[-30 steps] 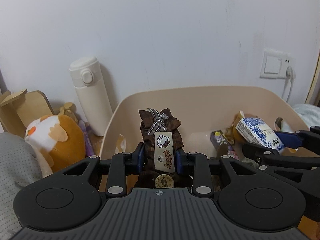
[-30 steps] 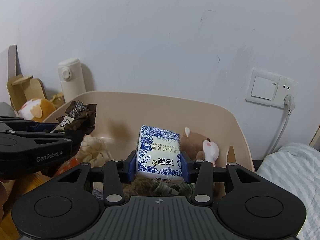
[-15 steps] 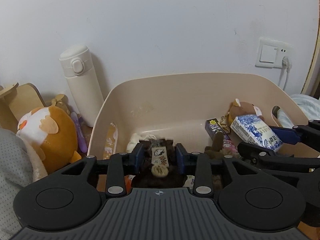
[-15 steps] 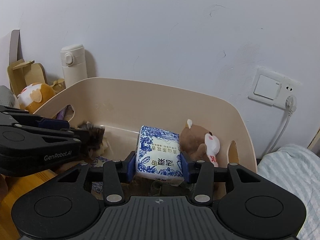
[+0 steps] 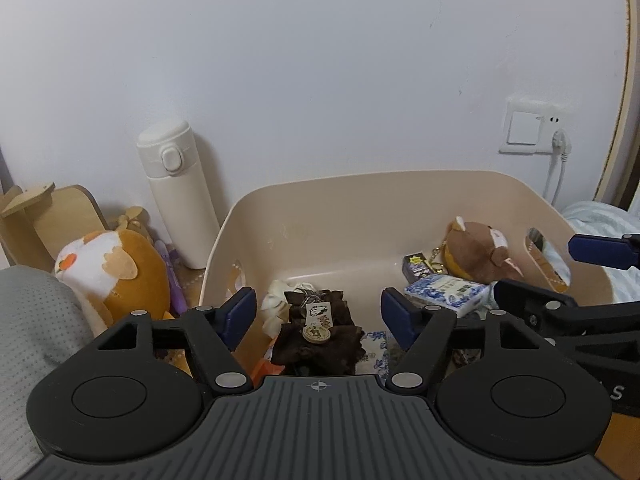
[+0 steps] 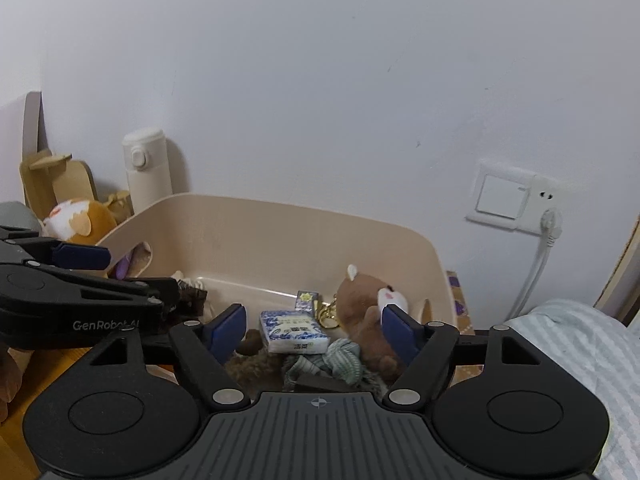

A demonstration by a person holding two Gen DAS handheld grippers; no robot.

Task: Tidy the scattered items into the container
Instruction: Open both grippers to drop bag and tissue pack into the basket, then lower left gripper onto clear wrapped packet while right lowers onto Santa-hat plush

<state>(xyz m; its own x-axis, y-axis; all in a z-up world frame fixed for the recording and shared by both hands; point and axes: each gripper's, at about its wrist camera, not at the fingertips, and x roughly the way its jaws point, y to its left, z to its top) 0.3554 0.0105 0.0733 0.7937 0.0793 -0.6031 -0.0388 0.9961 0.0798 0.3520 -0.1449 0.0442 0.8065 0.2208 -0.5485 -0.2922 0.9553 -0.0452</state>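
Left wrist view: the left gripper [image 5: 318,310] has its jaws spreading, gripping nothing. The brown pouch [image 5: 318,338] lies loose between and below them, inside the beige container [image 5: 360,200]. The tissue pack [image 5: 446,289] rests beyond the right finger.

Right wrist view: the right gripper [image 6: 314,326] has its jaws also spreading, empty. The tissue pack [image 6: 294,331] lies in the container [image 6: 280,216] between the fingers, touching neither, beside the brown plush [image 6: 366,300].

Pouch [image 5: 318,336] left, tissue pack [image 5: 446,294] right, both in bin [image 5: 360,188].
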